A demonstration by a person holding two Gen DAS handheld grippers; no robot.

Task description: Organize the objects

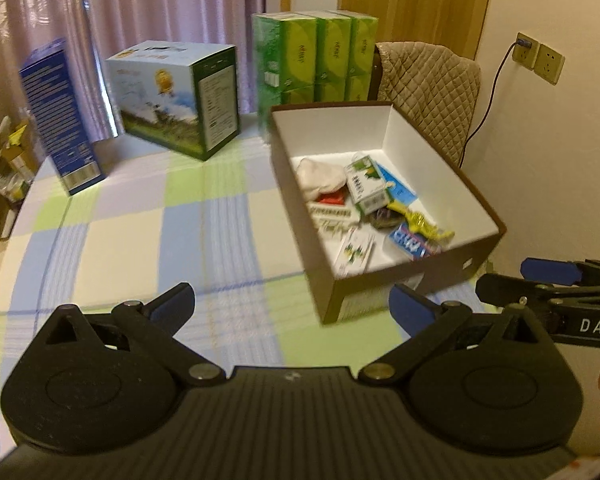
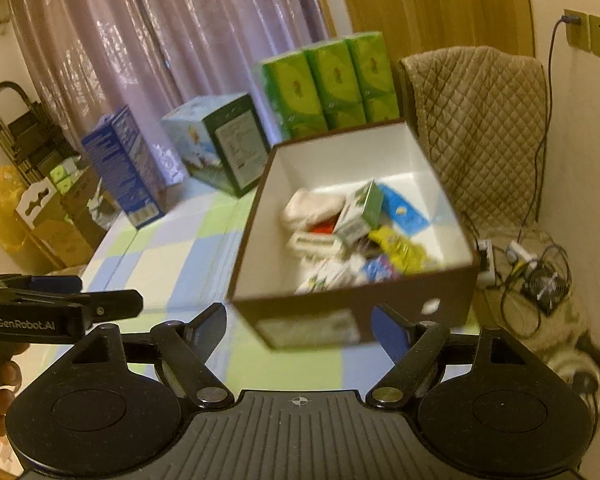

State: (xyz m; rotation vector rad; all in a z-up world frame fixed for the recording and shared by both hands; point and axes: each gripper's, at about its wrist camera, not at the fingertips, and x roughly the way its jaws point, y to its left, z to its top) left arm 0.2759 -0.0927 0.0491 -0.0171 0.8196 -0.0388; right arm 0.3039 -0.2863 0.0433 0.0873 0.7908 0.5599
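Observation:
A brown cardboard box (image 1: 436,160) (image 2: 340,148) with a white inside stands on the right part of the checked tablecloth (image 1: 140,220) (image 2: 160,256). Inside lie several small things: a white cloth (image 1: 320,176), a green-and-white carton (image 1: 366,186) (image 2: 360,210), a blue packet (image 1: 400,188), a yellow wrapper (image 1: 420,224) (image 2: 400,250). My left gripper (image 1: 292,304) (image 2: 100,294) hovers open and empty over the table, left of the box's near corner. My right gripper (image 2: 300,324) (image 1: 508,278) is open and empty just before the box's near wall.
At the table's back stand a tall blue box (image 1: 60,120), a light blue and green carton (image 1: 180,100) and stacked green tissue packs (image 1: 320,60). A chair with a quilted cover (image 1: 432,80) is behind the box. Cables and a power strip (image 2: 520,256) lie on the floor, right.

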